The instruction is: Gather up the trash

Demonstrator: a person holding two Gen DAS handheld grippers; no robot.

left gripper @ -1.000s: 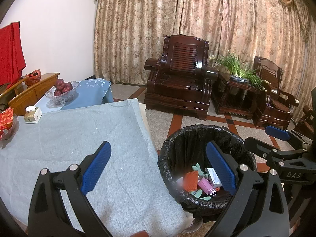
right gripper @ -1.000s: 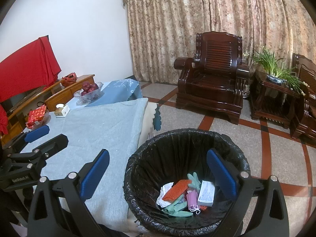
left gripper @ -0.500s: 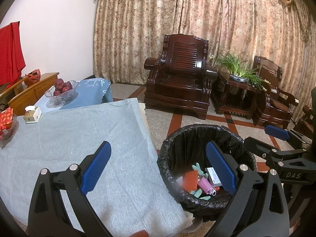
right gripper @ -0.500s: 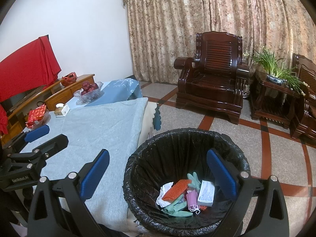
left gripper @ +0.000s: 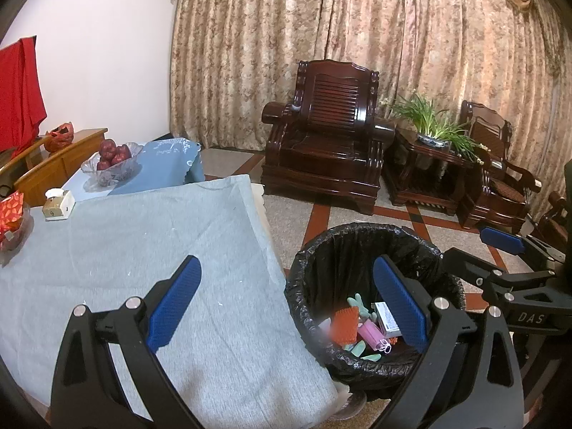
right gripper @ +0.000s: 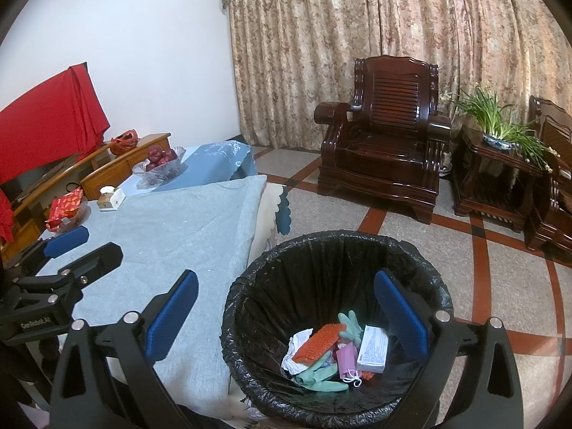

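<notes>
Right wrist: trash already sits in bin [right gripper: 336, 250].
Both claws [right gripper: 286, 318] [left gripper: 286, 300] gape empty; grabbing counter [right gripper: 171, 228] snacks [right gripper: 66, 207] by mistake is the risk.

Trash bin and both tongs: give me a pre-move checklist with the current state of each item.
1. Left tongs open and empty: ok.
2. Right tongs open and empty: ok.
3. Trash bin upright beside the table, black liner folded over the rim: ok.
4. Collected trash inside the bin: orange sponge, green glove, white box, pink mask: ok.
5. Loose trash left on the grey tablecloth: none seen on the visible part: ok.
6. Floor behind the bin and under the table: cannot tell.
</notes>
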